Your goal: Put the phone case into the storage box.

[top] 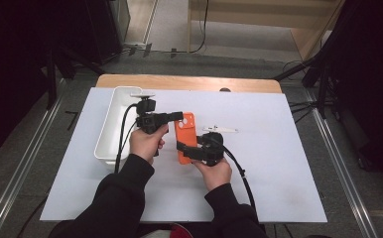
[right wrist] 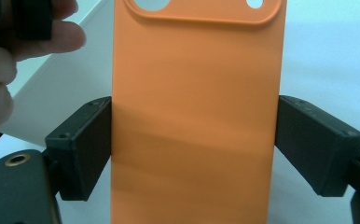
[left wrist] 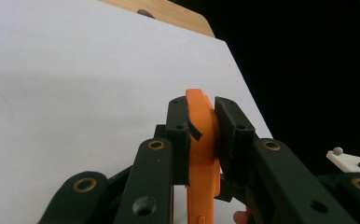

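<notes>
**Orange phone case held between two hand-held grippers**

Dark sleeves (top: 125,198) come in from the near edge of the high view, each hand carrying a hand-held gripper over the white sheet (top: 279,163) that covers the wooden worktop (top: 189,82).

Between them is the orange phone case (top: 186,137), held above the sheet near its middle. Its long axis runs away from the person, with the camera cut-out end at the far side. It is a flat, smooth, matte rectangle with rounded corners; in the right gripper view its plain back faces the camera, with a raised rounded cut-out bar across the top.

The right hand-held gripper (right wrist: 194,144) has its jaws set wide, pads pressed on the case's two long edges near the lower end. The left hand-held gripper (left wrist: 201,135) is closed narrow across the case's thickness, its black blocky pads clamping front and back at the far end; there the case shows edge-on as a thin orange strip.

A white plastic bin (top: 112,124), long and round-cornered, stands just left of the left hand. A small white object (top: 220,129) lies on the sheet to the right of the case.
</notes>
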The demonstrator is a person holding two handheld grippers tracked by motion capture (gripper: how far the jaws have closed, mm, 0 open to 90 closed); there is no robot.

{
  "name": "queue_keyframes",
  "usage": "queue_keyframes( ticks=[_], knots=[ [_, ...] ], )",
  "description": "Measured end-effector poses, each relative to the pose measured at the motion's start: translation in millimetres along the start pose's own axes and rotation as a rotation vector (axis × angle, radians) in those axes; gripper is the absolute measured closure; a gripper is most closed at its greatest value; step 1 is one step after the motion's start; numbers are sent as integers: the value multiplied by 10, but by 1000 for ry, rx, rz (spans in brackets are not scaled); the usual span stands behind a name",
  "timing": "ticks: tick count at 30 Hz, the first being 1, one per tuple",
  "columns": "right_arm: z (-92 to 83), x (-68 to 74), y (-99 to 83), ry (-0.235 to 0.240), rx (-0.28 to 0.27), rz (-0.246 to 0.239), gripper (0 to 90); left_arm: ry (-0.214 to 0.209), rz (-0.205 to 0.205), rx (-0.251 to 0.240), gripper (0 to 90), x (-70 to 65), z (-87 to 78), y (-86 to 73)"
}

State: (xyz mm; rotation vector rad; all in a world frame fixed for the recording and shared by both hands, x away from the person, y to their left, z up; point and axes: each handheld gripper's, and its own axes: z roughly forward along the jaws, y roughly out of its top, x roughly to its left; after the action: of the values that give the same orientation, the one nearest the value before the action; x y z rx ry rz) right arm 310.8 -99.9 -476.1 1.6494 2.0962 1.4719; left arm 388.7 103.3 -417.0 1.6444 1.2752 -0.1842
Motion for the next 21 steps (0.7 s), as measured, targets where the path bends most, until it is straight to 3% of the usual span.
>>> queue_keyframes(
  ticks=[13,21],
  knots=[
    [-38,-7,21,18,7,5,108,0,11,-6,767,0,-33,17],
    [-123,-27,84,55,45,-46,114,-12,44,-9,767,-26,-75,39]
  ],
)
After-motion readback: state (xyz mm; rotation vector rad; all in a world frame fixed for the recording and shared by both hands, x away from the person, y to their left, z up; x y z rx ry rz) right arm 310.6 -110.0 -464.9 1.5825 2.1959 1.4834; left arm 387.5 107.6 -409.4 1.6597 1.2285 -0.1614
